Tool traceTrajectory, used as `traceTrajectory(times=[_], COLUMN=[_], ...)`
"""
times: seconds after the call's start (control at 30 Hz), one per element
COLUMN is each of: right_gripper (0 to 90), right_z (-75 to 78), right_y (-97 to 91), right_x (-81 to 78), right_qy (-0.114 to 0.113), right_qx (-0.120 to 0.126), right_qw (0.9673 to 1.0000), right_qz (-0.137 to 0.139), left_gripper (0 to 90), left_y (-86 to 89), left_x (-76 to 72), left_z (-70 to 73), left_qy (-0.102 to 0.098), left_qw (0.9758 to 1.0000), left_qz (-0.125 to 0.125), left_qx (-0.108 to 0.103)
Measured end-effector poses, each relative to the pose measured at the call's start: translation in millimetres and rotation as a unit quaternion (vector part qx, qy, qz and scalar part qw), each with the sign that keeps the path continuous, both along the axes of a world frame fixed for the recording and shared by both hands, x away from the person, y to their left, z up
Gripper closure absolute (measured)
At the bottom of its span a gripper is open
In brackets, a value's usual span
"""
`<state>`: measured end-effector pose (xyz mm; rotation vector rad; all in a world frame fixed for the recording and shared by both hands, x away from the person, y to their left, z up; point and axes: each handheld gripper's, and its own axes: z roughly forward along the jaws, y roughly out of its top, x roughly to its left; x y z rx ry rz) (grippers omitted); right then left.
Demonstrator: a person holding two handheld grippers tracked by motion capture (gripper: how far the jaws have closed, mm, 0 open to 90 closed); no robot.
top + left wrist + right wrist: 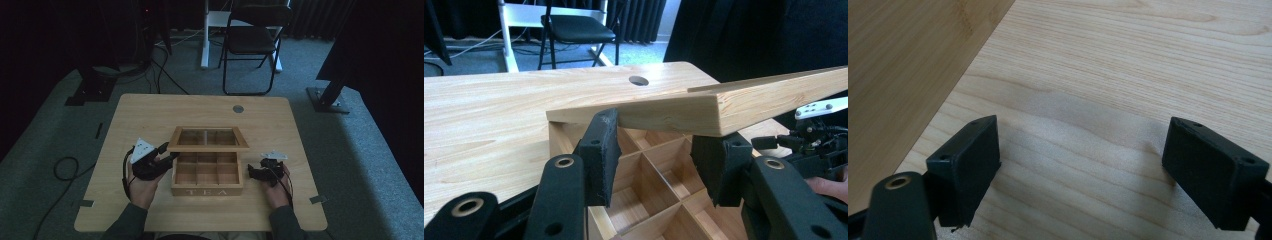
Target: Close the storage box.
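A wooden tea box marked "TEA" stands mid-table, its glass-paned lid raised partway over several empty compartments. My left gripper reaches in from the box's left. Its jaws stand apart under the lid's front edge, which rests on the fingertips; nothing is pinched between them. My right gripper lies on the table just right of the box. In the right gripper view its jaws are wide apart over bare tabletop, beside the box's side wall.
The light wooden table has a round cable hole at the back. A black folding chair and a white desk leg stand beyond it on grey carpet. Cables lie on the floor at left.
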<state>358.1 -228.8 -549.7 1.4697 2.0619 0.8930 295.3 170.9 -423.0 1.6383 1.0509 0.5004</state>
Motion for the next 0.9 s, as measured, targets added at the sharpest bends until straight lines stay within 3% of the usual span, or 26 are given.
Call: traceTrajectory(times=[0.9], right_gripper=[15.0], right_z=[-0.1], right_y=[-0.1], right_x=[0.1], right_qy=[-0.001], right_qx=[-0.001], right_qw=[1.0], right_qz=[0.001], left_gripper=[54.1], left_y=[0.5], left_x=[-8.7], left_z=[-12.0], left_qy=[0.013], left_qw=[0.9999], left_qz=[-0.003], left_qx=[0.002])
